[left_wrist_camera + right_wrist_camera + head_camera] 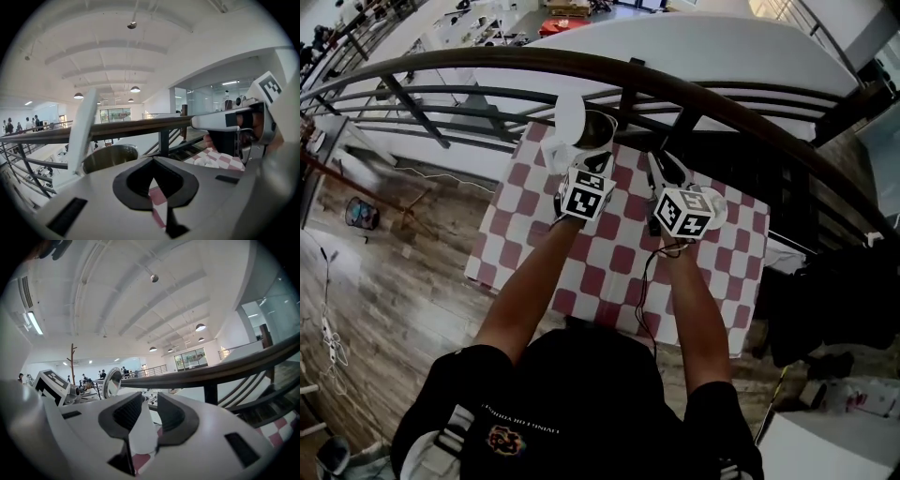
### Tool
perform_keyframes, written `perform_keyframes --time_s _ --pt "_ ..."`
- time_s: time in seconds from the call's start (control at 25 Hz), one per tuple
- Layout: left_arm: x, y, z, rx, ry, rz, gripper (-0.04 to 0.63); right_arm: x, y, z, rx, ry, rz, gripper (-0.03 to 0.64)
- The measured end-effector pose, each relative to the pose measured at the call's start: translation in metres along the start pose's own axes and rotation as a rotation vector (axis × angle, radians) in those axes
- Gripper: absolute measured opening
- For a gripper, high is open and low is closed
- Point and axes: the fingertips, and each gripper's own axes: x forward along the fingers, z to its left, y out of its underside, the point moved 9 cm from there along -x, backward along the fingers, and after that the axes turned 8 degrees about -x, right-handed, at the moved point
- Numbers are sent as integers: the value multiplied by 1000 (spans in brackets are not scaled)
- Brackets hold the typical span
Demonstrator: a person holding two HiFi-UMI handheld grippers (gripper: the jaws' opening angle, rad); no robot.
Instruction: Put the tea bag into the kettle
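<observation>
A steel kettle (600,132) stands at the far edge of the checkered table (609,267), its white lid (569,114) tipped up. In the left gripper view the kettle's open mouth (108,157) lies just ahead, with the lid (82,135) upright on its left. My left gripper (568,159) (152,161) is close before the kettle, jaws together and nothing in them. My right gripper (666,171) (150,401) hovers to the kettle's right, shut on a white tea bag (142,432) that hangs between its pads. In the right gripper view the lid (112,382) is ahead on the left.
A dark railing (694,89) runs just behind the table, with a drop to a lower floor beyond. A small white dish (718,201) (206,161) sits on the cloth by my right hand. A cable (645,281) trails toward the near table edge.
</observation>
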Motion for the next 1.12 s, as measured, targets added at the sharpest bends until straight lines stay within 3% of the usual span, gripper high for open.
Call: perform_keyframes --time_s 0.48,1.12 --pt "53 -7 -114 106 231 26 -2 -106 17 -80 33 265 -1 112" --pt "82 4 -252 239 497 69 -2 -250 47 -132 93 585 19 112"
